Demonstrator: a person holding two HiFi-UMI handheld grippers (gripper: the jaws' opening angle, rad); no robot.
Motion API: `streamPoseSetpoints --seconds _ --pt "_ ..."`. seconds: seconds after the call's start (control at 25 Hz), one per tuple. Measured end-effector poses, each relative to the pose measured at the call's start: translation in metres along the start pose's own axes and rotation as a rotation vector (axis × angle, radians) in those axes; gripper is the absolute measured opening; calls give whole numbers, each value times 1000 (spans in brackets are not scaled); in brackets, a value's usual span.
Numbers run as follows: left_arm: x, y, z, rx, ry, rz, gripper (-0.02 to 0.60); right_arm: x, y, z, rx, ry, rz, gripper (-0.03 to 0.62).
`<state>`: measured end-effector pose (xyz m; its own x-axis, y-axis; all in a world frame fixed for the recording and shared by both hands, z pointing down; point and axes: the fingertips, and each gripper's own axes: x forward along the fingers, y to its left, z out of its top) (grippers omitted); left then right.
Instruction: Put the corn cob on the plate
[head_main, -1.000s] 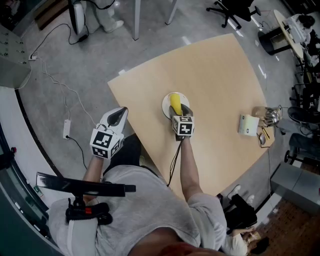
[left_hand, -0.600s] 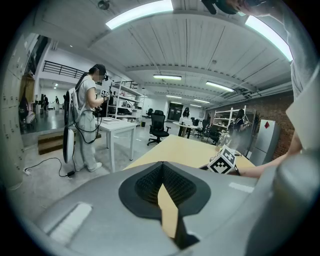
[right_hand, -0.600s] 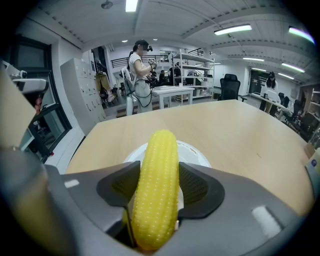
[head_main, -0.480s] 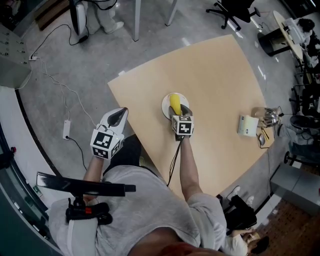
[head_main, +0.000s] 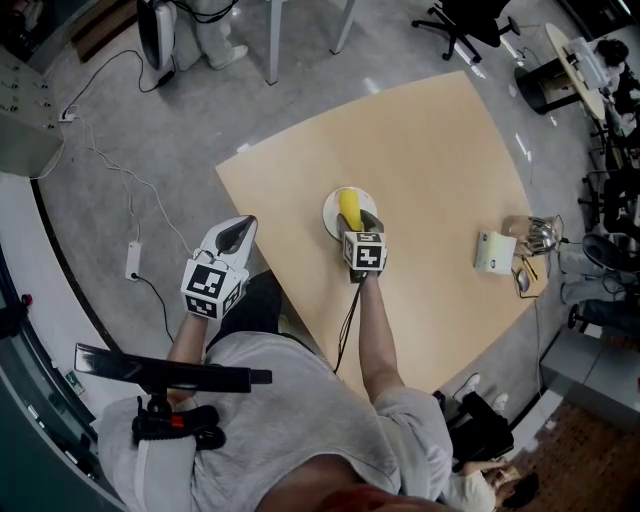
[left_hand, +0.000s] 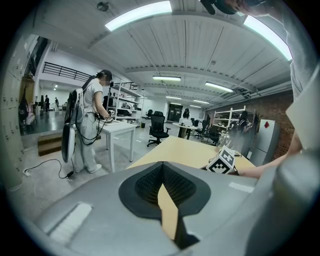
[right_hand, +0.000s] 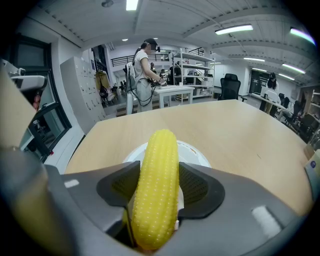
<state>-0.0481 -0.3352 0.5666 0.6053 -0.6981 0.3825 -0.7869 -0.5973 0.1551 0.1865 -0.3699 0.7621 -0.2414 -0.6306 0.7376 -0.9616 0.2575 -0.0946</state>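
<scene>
The right gripper (head_main: 356, 224) reaches out over the pale wooden bench (head_main: 430, 150), its fingers closed round the yellow corn cob (right_hand: 158, 175). The pads press on both flanks of the cob, about halfway along it. The cob points away from the person, and its far end lies above the round white plate (head_main: 331, 213), which sits near the bench's near edge. Whether the cob rests on the plate or hangs just over it cannot be told.

The left gripper (head_main: 237, 232) is held off the bench, to the left of its edge and above the grey floor (head_main: 150, 130). Its fingers are pressed together at the tips with nothing between them (only a thin wedge of background shows lower down).

Near the right edge of the bench stands a white container (head_main: 495, 250), with some shiny metal items (head_main: 541, 232) just beside it, well apart from the plate. Cables and a white power strip (head_main: 133, 258) lie on the floor. A person (left_hand: 92, 122) stands at a white table (left_hand: 116, 129) further off.
</scene>
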Motion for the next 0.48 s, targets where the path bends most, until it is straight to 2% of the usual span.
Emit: streamPoseSetpoints --seconds 0.48 --pt "-6 0 2 4 -7 -2 20 -2 2 4 -3 0 -27 253"
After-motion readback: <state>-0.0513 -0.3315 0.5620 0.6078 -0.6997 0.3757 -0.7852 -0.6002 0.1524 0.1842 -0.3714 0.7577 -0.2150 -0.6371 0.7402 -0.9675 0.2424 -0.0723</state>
